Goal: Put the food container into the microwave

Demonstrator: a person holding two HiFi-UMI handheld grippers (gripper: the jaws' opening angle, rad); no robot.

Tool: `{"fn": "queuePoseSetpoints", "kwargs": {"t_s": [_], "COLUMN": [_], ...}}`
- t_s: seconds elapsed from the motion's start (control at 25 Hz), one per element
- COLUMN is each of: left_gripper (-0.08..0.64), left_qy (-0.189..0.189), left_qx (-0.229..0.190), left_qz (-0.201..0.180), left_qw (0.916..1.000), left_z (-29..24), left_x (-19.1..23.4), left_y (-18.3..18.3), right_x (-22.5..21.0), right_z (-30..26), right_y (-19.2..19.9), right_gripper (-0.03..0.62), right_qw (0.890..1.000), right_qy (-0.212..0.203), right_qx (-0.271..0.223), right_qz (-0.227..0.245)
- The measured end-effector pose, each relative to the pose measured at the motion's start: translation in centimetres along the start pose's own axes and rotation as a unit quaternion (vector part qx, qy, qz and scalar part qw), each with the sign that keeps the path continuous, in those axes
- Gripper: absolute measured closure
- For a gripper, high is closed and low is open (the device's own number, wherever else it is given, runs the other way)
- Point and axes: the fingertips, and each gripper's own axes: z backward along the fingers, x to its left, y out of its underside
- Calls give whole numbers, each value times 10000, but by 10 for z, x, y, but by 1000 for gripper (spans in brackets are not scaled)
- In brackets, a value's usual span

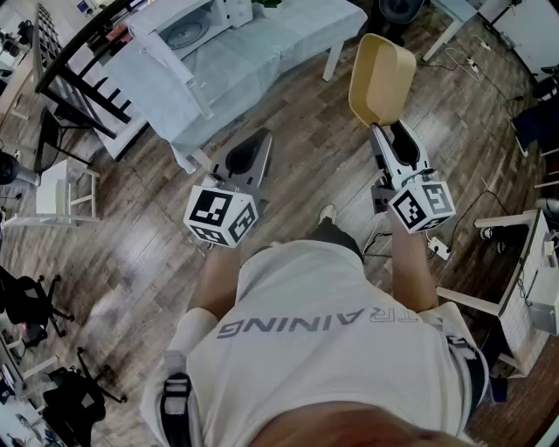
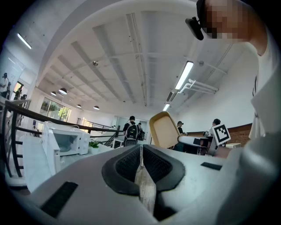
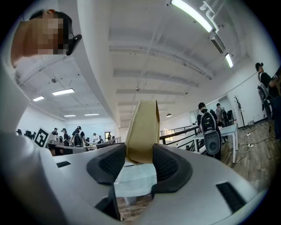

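The food container is held clear of the table at the upper right of the head view. It is clamped by one wall between the jaws of the right gripper. In the right gripper view the pads are pressed on the tan wall and the body stands up beyond them. The left gripper is carried at centre frame, its jaws drawn together with nothing between them.

The pick-up is judged done; the carry and the placing are left. The microwave stands at the upper left of the frame on the cloth-covered table, well apart from the container. Its door is seen swung open in the left gripper view, so no opening step seems to be needed. The cavity looks empty, though it is shown too small to be sure.

Open wooden floor lies between the person and the table. The table's near edge is to be cleared, and the open door narrows the approach on the microwave's left side. A black railing bounds the far upper left. The container would probably have to be levelled from its upright tilt to pass the opening.
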Motion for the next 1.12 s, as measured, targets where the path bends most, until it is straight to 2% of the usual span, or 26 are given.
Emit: {"fn": "queuePoseSetpoints", "kwargs": {"t_s": [0.52,1.12], "left_gripper": [512,512], "left_qy": [47,35], "left_qx": [64,247], "left_qz": [132,335], "left_qw": [9999,9991], "left_z": [-2,-25], "left_x": [-1,1], "left_y": [6,22], "right_x": [3,-22], "right_z": [1,-5], "right_y": [5,19], "right_gripper": [380,379], "right_qw": [9999,9992], "right_qy": [-37,-140], "right_qx": [95,175], "right_qz": [10,-334]}}
